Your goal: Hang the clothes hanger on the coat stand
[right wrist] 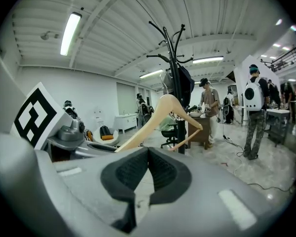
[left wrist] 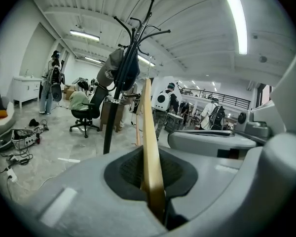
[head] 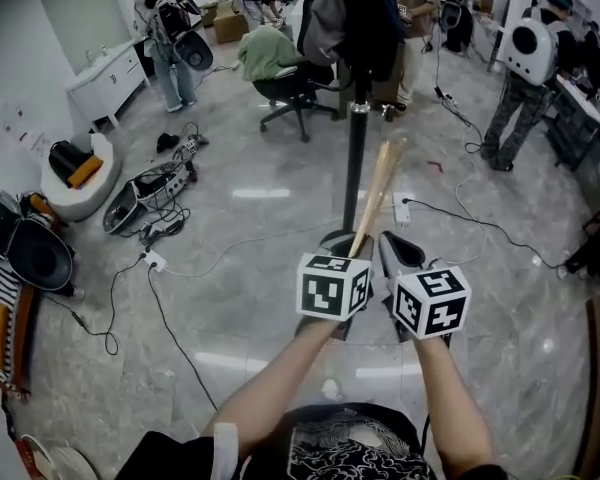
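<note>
A wooden clothes hanger (head: 378,193) sticks up and forward from my left gripper (head: 348,251), which is shut on one of its arms. In the left gripper view the hanger (left wrist: 149,132) shows edge-on, pinched between the dark pads of the left gripper (left wrist: 152,167). The black coat stand (head: 357,148) rises just beyond, with dark bags and clothes on its top hooks (left wrist: 133,33). My right gripper (head: 396,248) is beside the left one, to its right. Its jaws are shut with nothing between them (right wrist: 147,157). From there the hanger (right wrist: 158,115) shows in front of the coat stand (right wrist: 173,43).
Cables and a power strip (head: 402,208) lie on the grey floor around the stand's base. An office chair (head: 295,93) with a person stands behind it. Other people work at the back and right (head: 525,78). Equipment and bags (head: 145,193) sit at the left.
</note>
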{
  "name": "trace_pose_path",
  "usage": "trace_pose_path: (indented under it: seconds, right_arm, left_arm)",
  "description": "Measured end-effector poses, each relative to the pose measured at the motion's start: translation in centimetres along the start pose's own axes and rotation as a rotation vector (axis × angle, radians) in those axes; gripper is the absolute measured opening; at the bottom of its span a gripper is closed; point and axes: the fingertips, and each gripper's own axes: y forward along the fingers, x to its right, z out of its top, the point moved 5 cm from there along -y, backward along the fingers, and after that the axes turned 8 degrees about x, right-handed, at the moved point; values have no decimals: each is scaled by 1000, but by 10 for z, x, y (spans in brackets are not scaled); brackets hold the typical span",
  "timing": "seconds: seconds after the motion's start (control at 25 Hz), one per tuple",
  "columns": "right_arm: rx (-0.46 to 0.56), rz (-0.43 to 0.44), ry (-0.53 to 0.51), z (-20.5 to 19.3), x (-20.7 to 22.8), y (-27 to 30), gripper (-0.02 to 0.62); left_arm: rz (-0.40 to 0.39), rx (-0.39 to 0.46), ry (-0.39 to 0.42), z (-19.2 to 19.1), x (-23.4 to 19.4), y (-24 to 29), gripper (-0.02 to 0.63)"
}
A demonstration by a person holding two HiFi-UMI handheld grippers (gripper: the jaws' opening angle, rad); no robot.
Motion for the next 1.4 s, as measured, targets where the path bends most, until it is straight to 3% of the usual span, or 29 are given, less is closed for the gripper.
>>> trace_pose_path:
  seconds: [0.56,1.4]
  right_arm:
    - [6,-15,1,0,14,26,0]
    - [-5,37,8,10,107,113,0]
  left_arm:
    - [-14,-22,9,2,-18,24,26]
    - [41,-46,10,25,-55,141,26]
